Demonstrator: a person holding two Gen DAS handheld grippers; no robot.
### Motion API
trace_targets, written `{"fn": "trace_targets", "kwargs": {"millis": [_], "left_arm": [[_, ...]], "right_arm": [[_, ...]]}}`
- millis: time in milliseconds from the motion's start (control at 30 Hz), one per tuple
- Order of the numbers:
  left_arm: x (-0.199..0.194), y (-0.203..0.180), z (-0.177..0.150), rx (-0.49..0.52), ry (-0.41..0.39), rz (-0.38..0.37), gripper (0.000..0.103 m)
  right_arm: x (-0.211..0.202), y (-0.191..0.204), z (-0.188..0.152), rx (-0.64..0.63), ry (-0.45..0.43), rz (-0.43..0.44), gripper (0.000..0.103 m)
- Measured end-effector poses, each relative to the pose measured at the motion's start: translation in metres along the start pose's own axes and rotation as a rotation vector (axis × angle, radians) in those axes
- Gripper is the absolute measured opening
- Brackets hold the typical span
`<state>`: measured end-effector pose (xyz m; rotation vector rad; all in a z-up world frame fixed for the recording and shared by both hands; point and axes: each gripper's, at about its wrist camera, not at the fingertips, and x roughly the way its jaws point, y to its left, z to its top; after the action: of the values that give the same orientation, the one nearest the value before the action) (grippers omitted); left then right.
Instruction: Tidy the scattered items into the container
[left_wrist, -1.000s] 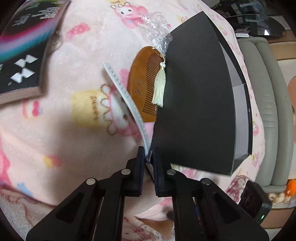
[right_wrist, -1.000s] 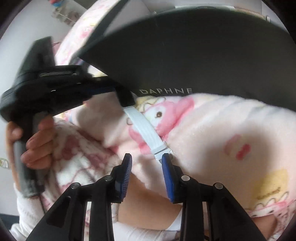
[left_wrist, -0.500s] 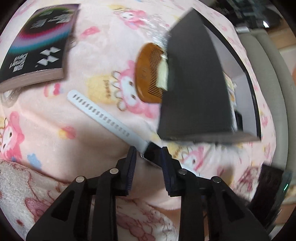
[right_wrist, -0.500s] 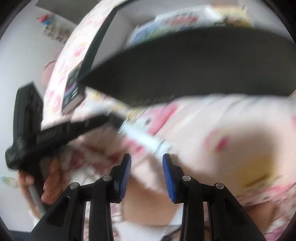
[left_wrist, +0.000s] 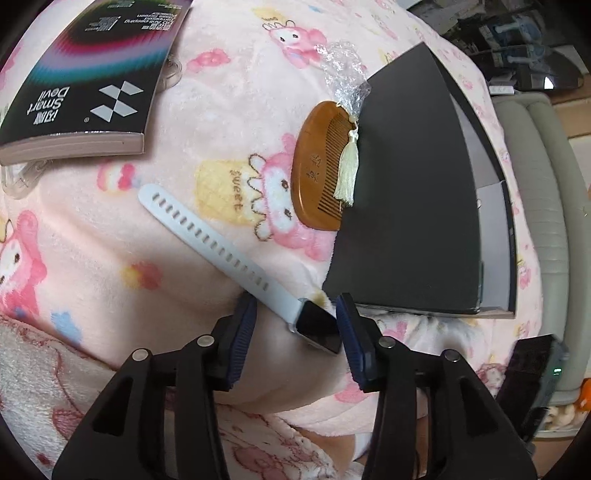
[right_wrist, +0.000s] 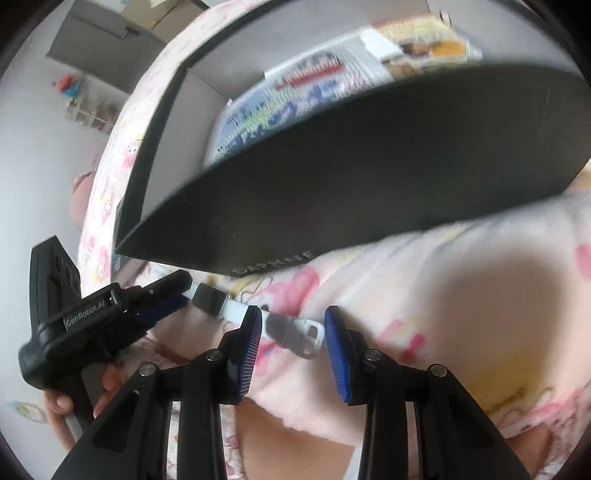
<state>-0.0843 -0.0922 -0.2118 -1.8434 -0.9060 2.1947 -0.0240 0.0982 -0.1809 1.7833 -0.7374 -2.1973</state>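
- Handover step: white-strapped smartwatch (left_wrist: 236, 254) lies on pink cartoon blanket (left_wrist: 229, 122); left tongs (left_wrist: 295, 332) just opened, released.
- Right tongs (right_wrist: 293, 341) parted, straddling buckle, not clamped.
- Next: pinch strap, lift into black cardboard box (right_wrist: 369, 177).

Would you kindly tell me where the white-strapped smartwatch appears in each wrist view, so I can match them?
Left wrist view: the white-strapped smartwatch runs diagonally from centre-left down to its dark face between the left tool's open fingers.
Right wrist view: it lies low and left of centre, buckle end between the right tool's fingers.
Shared landmark: the black cardboard box.
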Motion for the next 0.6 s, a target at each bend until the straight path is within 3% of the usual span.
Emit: {"fn": "trace_targets", "kwargs": {"millis": [133,200,267,333,400,467,600], "left_arm": [[-0.008,0.011,0.001,-0.073,-0.043,-0.069,0.047],[-0.004,0.010,0.003,-0.071,-0.038,-0.031,0.047],[0.010,-0.001,0.003,-0.066,-0.028,0.014,0.047],[0.032,-0.007,-0.001,-0.090,-0.021,0.000,0.047],[0.035,-0.005,-0.001,-0.102,0.000,-0.037,0.044],[0.035,-0.008,-0.004,-0.083,0.000,-0.048,0.040],[0.031,-0.013,-0.011,-0.065,-0.027,-0.047,0.040]], "right_arm": [[0.009,-0.007,-0.004,0.080,0.021,0.122,0.034],[0.011,-0.007,-0.004,0.089,0.027,0.162,0.034],[0.013,-0.003,-0.006,0.075,0.031,0.169,0.034],[0.015,0.005,-0.010,0.047,0.024,0.175,0.030],[0.021,0.014,-0.012,-0.001,0.017,0.158,0.013],[0.023,0.022,-0.015,-0.035,-0.001,0.110,0.008],[0.012,0.035,-0.020,-0.092,-0.064,0.093,0.006]]}}
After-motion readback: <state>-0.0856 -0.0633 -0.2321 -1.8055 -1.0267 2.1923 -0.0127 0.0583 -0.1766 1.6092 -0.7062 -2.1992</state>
